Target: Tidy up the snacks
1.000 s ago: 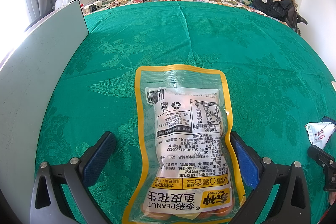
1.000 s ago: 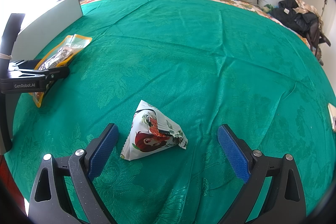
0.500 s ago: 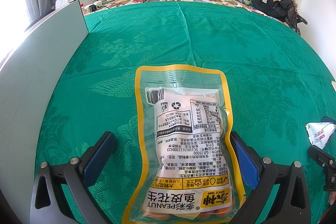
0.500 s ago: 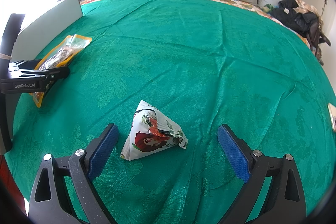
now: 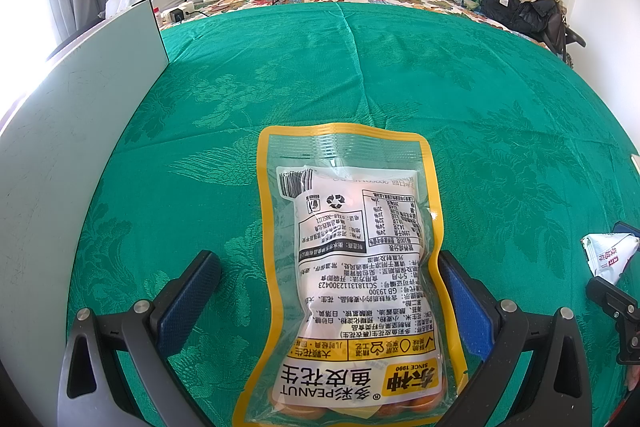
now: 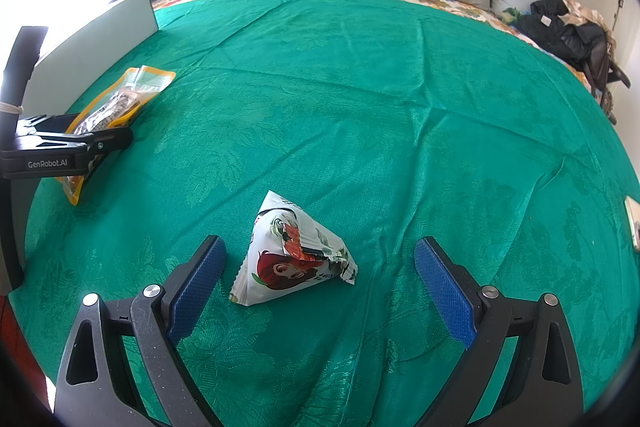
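Left wrist: left gripper (image 5: 328,301) jaws wide, straddling peanut bag (image 5: 352,275) (flat, long axis along fingers) | right gripper (image 6: 320,281) spread around triangular snack pouch (image 6: 294,259) on green bedspread (image 6: 380,99)

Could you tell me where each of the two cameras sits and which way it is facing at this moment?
Left wrist view: on the left hand-held gripper, facing the headboard; its open fingers flank the peanut bag on the green bedspread.
Right wrist view: on the right hand-held gripper, facing the headboard; its open fingers flank the triangular snack packet.
Shared: both show the white board at left, and each shows the other's gripper and snack at its edge.
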{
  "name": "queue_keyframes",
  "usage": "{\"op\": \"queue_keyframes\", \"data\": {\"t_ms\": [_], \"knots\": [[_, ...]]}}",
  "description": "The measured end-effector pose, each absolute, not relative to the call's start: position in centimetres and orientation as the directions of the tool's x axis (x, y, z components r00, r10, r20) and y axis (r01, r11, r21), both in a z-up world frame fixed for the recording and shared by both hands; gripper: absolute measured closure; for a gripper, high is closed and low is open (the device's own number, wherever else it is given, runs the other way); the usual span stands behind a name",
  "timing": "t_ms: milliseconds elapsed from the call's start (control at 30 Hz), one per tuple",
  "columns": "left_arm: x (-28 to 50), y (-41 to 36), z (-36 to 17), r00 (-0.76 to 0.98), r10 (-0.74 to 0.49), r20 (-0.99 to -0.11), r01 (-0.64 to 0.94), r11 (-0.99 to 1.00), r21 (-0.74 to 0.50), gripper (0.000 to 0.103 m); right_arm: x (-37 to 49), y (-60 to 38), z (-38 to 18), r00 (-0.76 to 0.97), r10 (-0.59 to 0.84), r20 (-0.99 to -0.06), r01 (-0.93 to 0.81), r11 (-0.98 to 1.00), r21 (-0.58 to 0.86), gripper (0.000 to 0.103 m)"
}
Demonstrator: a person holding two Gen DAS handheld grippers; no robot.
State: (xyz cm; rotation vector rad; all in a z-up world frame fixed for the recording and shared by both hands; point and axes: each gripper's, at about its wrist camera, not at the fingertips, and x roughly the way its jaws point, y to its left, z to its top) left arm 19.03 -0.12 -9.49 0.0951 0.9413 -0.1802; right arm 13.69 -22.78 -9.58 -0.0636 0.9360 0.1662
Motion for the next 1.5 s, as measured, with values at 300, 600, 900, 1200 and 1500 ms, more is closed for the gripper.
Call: {"op": "queue_keyframes", "data": {"t_ms": [300,600,900,1200,1500], "knots": [[19.2,-0.2,-9.5,0.574,-0.113,-0.811,0.194,0.981,0.0,0.0,13.7,-22.8,-9.6,0.581,0.114,-0.806,-0.17,0.985,0.017,0.006],[19.6,1.0,-8.5,0.323,-0.161,-0.933,0.272,0.96,-0.071,0.0,13.1,-23.3,-9.1,0.508,0.168,-0.845,-0.263,0.964,0.033,0.007],[19.3,-1.3,-8.3,0.355,-0.126,-0.926,0.341,0.94,0.003,0.022,15.7,-22.6,-7.7,0.439,0.266,-0.858,-0.318,0.939,0.129,0.012],[15.5,2.9,-5.8,0.376,-0.315,-0.871,0.239,0.942,-0.237,0.043,13.2,-23.8,-5.9,0.394,0.263,-0.881,-0.213,0.958,0.191,0.066],[13.2,15.0,8.2,0.608,-0.413,-0.679,0.116,0.891,-0.438,0.042,15.8,-13.4,6.1,0.475,0.485,-0.735,-0.395,0.863,0.314,0.066]]}}
